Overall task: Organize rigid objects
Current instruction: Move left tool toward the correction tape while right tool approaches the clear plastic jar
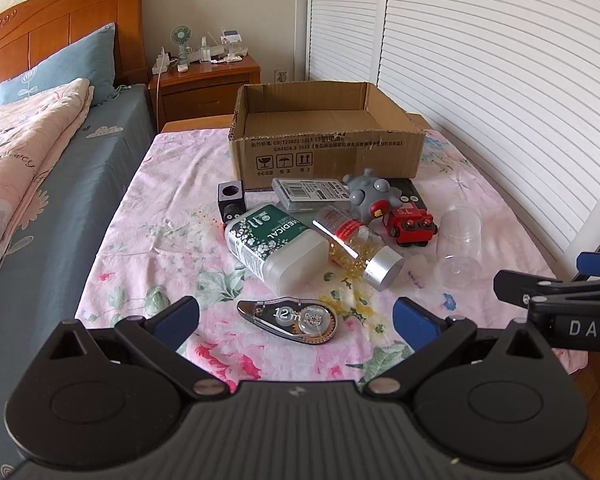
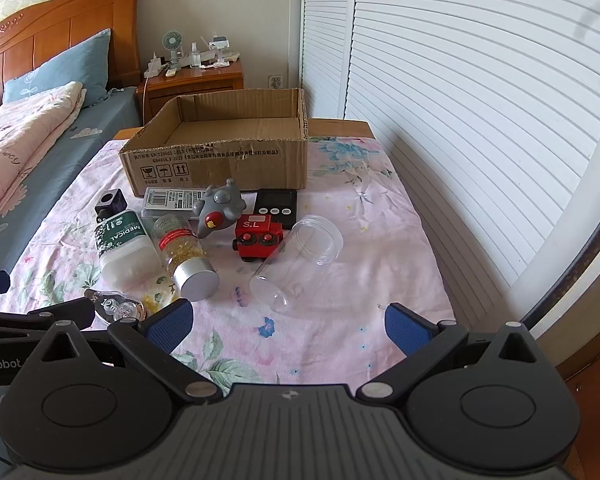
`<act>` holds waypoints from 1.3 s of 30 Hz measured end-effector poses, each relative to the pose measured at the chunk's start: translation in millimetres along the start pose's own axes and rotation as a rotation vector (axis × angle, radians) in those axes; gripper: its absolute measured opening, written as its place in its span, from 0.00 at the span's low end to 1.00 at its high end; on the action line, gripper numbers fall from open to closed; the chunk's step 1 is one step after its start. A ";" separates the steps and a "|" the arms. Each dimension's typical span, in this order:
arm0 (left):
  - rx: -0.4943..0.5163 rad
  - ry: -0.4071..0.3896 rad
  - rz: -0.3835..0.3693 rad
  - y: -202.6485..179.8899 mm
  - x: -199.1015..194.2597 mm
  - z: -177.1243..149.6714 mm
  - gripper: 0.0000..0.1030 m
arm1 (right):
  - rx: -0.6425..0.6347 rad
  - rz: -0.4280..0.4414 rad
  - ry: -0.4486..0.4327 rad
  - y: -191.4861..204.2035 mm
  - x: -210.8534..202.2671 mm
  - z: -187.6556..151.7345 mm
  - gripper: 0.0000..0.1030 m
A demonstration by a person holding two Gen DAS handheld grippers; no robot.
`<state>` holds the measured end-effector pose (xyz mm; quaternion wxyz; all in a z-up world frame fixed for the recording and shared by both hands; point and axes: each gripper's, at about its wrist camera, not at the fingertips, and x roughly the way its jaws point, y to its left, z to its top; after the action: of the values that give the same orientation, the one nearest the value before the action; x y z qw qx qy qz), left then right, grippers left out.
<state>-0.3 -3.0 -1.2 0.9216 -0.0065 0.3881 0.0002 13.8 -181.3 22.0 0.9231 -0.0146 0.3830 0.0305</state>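
An open, empty cardboard box [image 1: 324, 148] [image 2: 216, 160] stands at the far side of a floral-clothed table. In front of it lie a green-labelled white bottle [image 1: 276, 240] [image 2: 124, 246], a capsule bottle with a silver cap [image 1: 358, 248] [image 2: 186, 254], a grey toy [image 1: 370, 196] [image 2: 220, 206], a red toy train [image 1: 410, 226] [image 2: 258, 238], a clear jar [image 1: 460, 246] [image 2: 298, 258], a correction tape [image 1: 290, 320] [image 2: 114, 306], a black cube [image 1: 231, 197] and a flat clear case [image 1: 308, 192]. My left gripper [image 1: 296, 322] is open around the tape's sides, above it. My right gripper [image 2: 288, 326] is open and empty near the jar.
A black timer [image 2: 276, 204] lies behind the train. A bed [image 1: 40, 184] runs along the left, with a nightstand [image 1: 208, 80] behind. White louvred doors [image 2: 460, 100] line the right. The right gripper's arm shows in the left wrist view [image 1: 560, 300].
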 end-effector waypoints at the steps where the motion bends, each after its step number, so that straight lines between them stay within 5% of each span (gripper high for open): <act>1: 0.001 0.001 -0.002 -0.1 1.0 -0.5 0.99 | -0.001 0.000 -0.001 0.5 0.4 -0.6 1.00; 16: 0.019 -0.004 -0.027 1.1 3.8 3.4 0.99 | -0.012 0.002 -0.010 0.0 1.6 2.0 1.00; 30: 0.124 -0.020 -0.136 6.7 17.9 1.8 0.99 | -0.068 0.054 -0.076 -2.1 7.3 4.2 1.00; 39: 0.112 0.083 -0.172 20.1 58.2 -13.1 0.99 | -0.114 0.073 -0.074 -7.8 21.3 -3.3 1.00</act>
<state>30.9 16.7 -52.2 0.9004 0.0118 0.4231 -0.1006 27.0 -188.3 4.6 0.9325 -0.0518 0.3468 0.0866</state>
